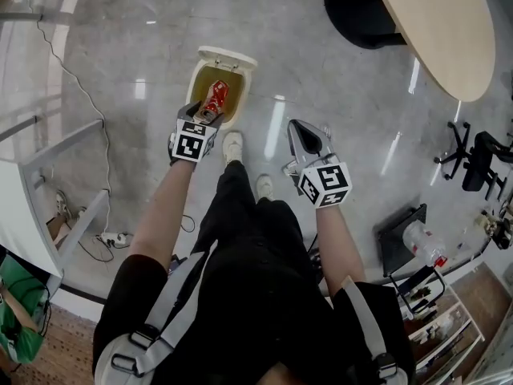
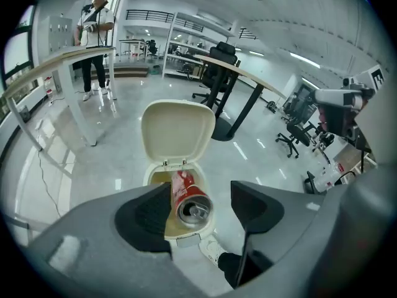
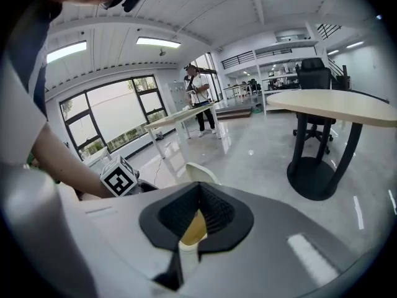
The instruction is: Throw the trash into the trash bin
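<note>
Left gripper [image 2: 200, 194]: jaws apart, tipped down.
Trash bin [image 2: 186, 236]: lid up, just below those jaws.
Red can [image 2: 189, 200]: between them, beside the left pad, clear of the right, over the open mouth.
Right gripper [image 3: 198, 189]: jaws together, empty.

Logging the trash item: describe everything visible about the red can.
The red can is a metal drink can, red with white print, its silver top and pull tab facing the camera. It is tilted over the open trash bin, between the left gripper's open jaws, beside the left jaw, clear of the right.
</note>
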Demonstrator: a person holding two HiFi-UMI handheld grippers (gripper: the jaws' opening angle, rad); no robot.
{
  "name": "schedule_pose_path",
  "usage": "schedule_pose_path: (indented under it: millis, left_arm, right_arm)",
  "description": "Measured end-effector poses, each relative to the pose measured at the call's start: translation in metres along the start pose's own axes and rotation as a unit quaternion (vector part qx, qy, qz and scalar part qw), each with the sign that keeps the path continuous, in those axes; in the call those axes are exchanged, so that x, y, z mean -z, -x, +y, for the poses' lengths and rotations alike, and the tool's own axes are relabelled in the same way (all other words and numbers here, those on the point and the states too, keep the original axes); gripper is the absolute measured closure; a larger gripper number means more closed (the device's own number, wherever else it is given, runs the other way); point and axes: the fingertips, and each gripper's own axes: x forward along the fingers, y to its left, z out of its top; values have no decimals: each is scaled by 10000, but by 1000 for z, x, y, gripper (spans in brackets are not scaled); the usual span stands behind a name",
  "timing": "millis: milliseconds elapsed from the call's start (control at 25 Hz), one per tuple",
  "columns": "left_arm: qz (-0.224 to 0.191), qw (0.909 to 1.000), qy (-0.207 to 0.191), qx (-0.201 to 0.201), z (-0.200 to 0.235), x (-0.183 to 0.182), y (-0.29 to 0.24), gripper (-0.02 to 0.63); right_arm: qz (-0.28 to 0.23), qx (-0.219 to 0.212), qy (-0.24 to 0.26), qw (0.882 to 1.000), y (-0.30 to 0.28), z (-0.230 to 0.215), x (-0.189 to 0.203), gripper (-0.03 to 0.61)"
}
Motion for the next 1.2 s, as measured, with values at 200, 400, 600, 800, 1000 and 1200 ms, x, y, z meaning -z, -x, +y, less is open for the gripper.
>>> schedule_pose_path:
  millis: [200,400,600,800,1000,1200]
  left_arm:
    - [-167,9994,278,-79,6,0,0,310]
    - [-596,9976,360,-61,3,-21,21,313]
    - [-1341,9909,37,147,-12,-71,59,331]
    - [-2200,9745,-432,30,-34,-124,107,579]
    - [-2965,9530,-572,235,-56,-171,156,611]
    - [-3669,9269,-753,252,-83,-210,206,610]
  right_arm:
    - [-9,170,-59,9998,11,-11,5,572]
    - [-196,219,-124,9995,20,-14,-3,572]
    - [-641,238,-53,9976,23,-10,-36,572]
    - [-1104,178,146,9936,42,-1,-74,572]
    - [-1569,252,228,9870,72,3,-105,572]
    - [-2073,309,177,9776,112,-3,-130,572]
